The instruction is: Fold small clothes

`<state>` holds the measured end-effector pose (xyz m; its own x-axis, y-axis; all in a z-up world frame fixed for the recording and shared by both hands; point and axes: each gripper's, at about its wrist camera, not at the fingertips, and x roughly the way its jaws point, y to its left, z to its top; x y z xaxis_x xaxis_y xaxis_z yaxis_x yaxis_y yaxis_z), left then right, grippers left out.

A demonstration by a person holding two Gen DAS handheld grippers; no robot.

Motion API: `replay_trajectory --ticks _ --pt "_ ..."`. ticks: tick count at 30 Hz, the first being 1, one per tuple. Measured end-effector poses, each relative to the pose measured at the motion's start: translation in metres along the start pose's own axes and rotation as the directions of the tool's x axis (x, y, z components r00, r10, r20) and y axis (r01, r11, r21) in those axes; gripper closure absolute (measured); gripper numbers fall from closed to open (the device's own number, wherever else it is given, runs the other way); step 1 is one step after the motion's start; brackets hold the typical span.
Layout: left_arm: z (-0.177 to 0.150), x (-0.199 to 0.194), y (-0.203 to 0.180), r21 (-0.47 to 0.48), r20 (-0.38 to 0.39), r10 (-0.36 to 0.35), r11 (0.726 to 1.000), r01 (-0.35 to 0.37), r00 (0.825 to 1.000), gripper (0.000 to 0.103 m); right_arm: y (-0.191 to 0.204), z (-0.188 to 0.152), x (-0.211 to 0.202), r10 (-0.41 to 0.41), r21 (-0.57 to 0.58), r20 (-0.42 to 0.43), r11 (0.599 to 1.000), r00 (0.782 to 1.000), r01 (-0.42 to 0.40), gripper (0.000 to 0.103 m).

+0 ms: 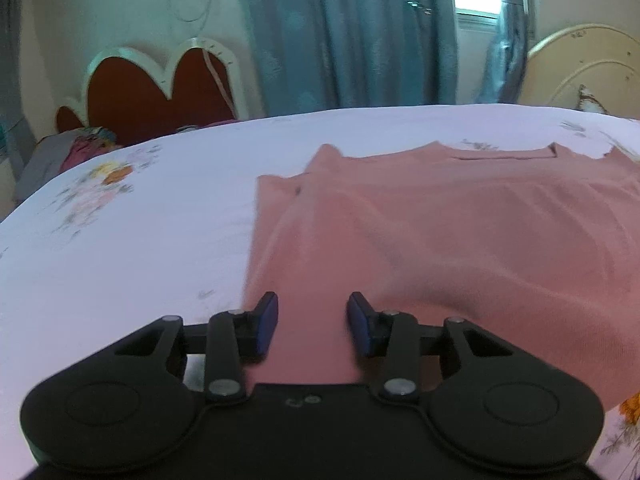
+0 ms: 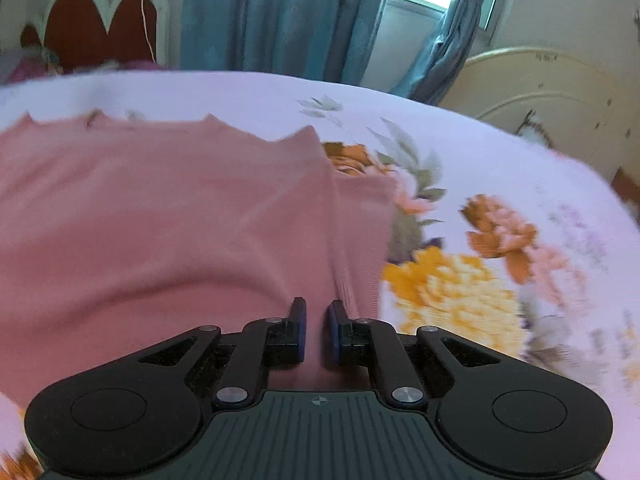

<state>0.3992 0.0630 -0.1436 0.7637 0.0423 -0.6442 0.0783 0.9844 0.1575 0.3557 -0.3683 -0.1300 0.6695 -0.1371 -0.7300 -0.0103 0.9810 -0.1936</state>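
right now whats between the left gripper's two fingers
Only the pink garment: its near edge runs through the gap of the open left gripper, seen in the left wrist view.

A pink garment of fine ribbed knit lies spread on the bed, collar edge at the far side. Its side panels are folded in over the body, showing as overlapping layers at the left and right edges. The near hem rises in soft wrinkles.
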Motion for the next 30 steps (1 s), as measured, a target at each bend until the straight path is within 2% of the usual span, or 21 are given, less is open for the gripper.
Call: replay_trajectory --ticks 2,4,6,7,9,11,12,14,17,20,24,30 --pt "-0.006 -0.007 0.000 -0.003 0.000 0.019 1.000 -0.019 1.000 0.067 0.005 -0.005 -0.002 -0.035 -0.029 -0.003 0.999 0.999 0.035 0.094" --pt "-0.009 -0.012 -0.001 0.010 0.003 0.024 1.000 -0.024 1.000 0.068 0.004 -0.005 -0.005 -0.026 0.000 -0.011 1.000 1.000 0.026 0.093" --pt "-0.006 -0.017 0.001 -0.013 -0.005 0.014 1.000 -0.014 1.000 0.070 -0.001 0.000 -0.014 0.019 0.063 -0.007 0.998 1.000 -0.019 0.093" --pt "-0.003 -0.021 0.003 -0.031 0.001 0.006 0.999 -0.006 1.000 0.070 -0.004 0.003 -0.023 0.061 0.099 0.021 0.993 0.998 -0.063 0.093" --pt "0.002 -0.031 0.002 -0.048 0.031 -0.013 0.999 0.014 0.999 0.071 0.000 0.011 -0.037 0.118 0.113 0.063 0.986 0.991 -0.125 0.093" --pt "0.006 -0.039 -0.003 -0.078 0.040 -0.054 0.995 0.057 0.998 0.064 0.009 0.017 -0.043 0.183 0.145 0.077 0.970 0.980 -0.193 0.093" --pt "0.008 -0.040 -0.006 -0.090 0.038 -0.072 0.993 0.075 0.997 0.065 0.016 0.019 -0.044 0.221 0.155 0.077 0.961 0.972 -0.230 0.093" --pt "0.011 -0.039 -0.017 -0.098 0.025 -0.102 0.990 0.104 0.995 0.065 0.033 0.021 -0.043 0.244 0.133 0.079 0.958 0.966 -0.253 0.093" --pt "0.005 -0.033 -0.031 -0.070 -0.005 -0.105 0.992 0.105 0.994 0.063 0.058 0.016 -0.039 0.234 0.067 0.053 0.969 0.971 -0.237 0.093" --pt "-0.010 -0.026 -0.028 -0.069 -0.069 -0.076 0.995 0.072 0.995 0.062 0.058 -0.002 -0.033 0.184 0.017 0.005 0.983 0.983 -0.184 0.093" --pt "-0.023 -0.034 -0.020 -0.047 -0.056 -0.061 0.997 0.058 0.997 0.062 0.039 -0.025 -0.038 0.159 0.013 -0.017 0.987 0.987 -0.159 0.093" --pt "-0.023 -0.041 -0.017 -0.072 -0.080 -0.050 0.996 0.044 0.996 0.062 0.031 -0.036 -0.047 0.111 0.025 -0.032 0.994 0.993 -0.110 0.093"
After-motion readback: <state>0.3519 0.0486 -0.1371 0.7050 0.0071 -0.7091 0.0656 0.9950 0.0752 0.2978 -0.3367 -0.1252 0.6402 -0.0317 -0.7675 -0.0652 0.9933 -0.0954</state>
